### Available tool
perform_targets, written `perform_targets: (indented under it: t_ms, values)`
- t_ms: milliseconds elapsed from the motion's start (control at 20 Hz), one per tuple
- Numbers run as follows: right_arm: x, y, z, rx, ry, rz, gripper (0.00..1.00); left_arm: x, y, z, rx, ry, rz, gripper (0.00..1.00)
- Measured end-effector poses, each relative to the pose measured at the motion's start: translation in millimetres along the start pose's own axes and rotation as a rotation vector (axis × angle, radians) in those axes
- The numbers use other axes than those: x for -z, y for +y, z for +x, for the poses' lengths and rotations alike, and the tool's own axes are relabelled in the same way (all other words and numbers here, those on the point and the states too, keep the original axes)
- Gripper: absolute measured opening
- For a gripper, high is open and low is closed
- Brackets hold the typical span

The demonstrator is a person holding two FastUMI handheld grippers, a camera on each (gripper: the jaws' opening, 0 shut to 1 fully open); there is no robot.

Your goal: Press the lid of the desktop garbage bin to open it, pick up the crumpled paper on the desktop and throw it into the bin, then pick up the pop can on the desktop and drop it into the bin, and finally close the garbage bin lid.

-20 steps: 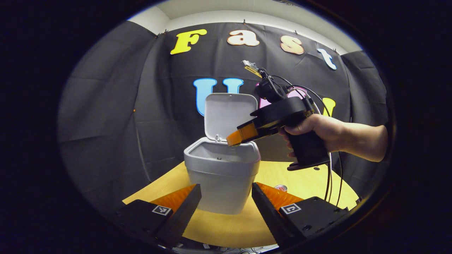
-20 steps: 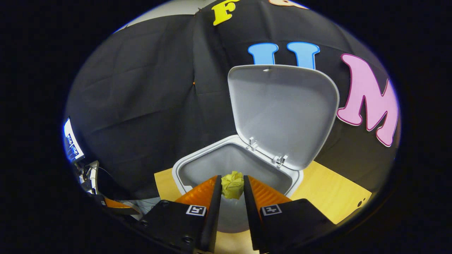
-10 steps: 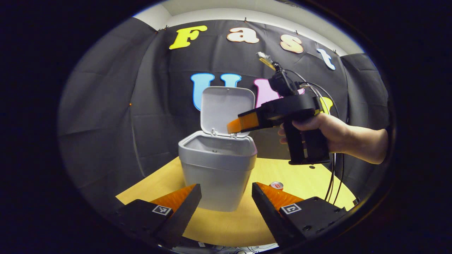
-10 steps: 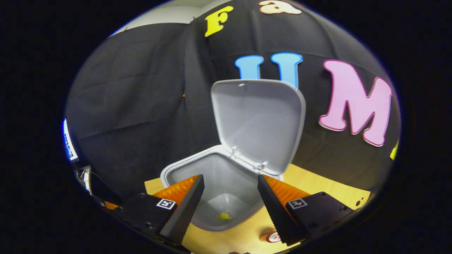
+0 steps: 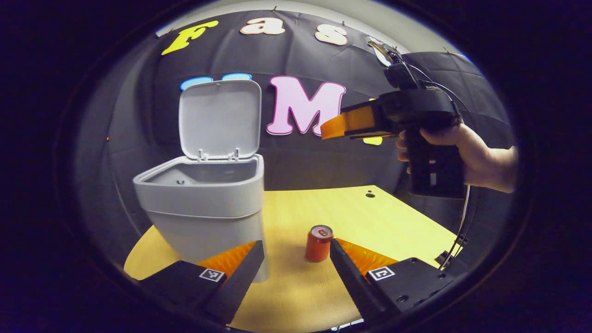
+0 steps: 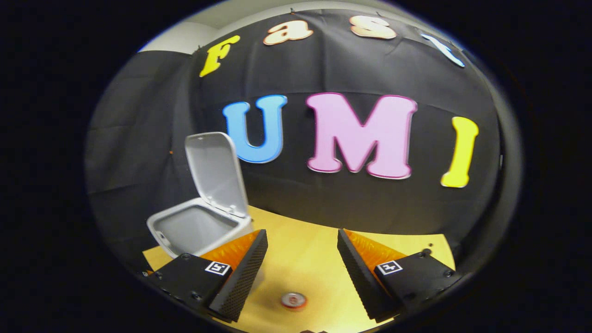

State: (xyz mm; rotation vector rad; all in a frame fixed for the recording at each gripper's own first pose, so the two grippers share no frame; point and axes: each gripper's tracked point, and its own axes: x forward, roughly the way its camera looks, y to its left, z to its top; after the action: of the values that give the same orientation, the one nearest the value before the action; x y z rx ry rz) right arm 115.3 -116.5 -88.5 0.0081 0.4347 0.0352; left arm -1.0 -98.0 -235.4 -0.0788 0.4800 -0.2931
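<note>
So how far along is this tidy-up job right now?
The bin stands with its lid up, so opening is done. No crumpled paper lies on the desk. Both tools, left and right, are open and hold nothing. The pop can stands upright on the desk; binning it and closing the lid remain.

text: none legible | pop can (image 5: 318,243): label unreadable | markers: square codes only
</note>
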Motion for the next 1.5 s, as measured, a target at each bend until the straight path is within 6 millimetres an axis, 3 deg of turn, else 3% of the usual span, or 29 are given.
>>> perform_targets:
  t_ms: [200, 350, 450, 650, 750, 950, 1150, 1300, 1400, 1500]
  values:
    - [33, -67, -35, 0.144, 0.051, 0.012, 0.98, 26, -23, 48, 0.075, 0.04, 0.026, 0.97]
    - [56, -110, -59, 0.244, 0.076, 0.016, 0.98, 55, -30, 88, 0.098, 0.086, 0.057, 0.97]
    - [76, -127, -75, 0.296, 0.115, 0.025, 0.98, 71, -34, 110, 0.116, 0.116, 0.075, 0.97]
    - [114, -153, -85, 0.368, 0.186, 0.045, 0.98, 93, -37, 147, 0.136, 0.148, 0.114, 0.97]
    - [127, -161, -97, 0.387, 0.208, 0.057, 0.98, 95, -36, 164, 0.132, 0.151, 0.123, 0.97]
    - [146, -169, -104, 0.408, 0.243, 0.069, 0.98, 98, -39, 178, 0.138, 0.16, 0.126, 0.97]
    - [152, -170, -101, 0.412, 0.253, 0.076, 0.98, 98, -39, 182, 0.139, 0.164, 0.134, 0.97]
    - [154, -170, -97, 0.409, 0.254, 0.083, 0.98, 98, -40, 179, 0.149, 0.168, 0.14, 0.88]
    - [155, -170, -95, 0.408, 0.259, 0.089, 0.98, 90, -43, 174, 0.158, 0.164, 0.147, 0.88]
    - [152, -169, -95, 0.405, 0.254, 0.094, 0.98, 67, -48, 166, 0.169, 0.135, 0.15, 0.88]
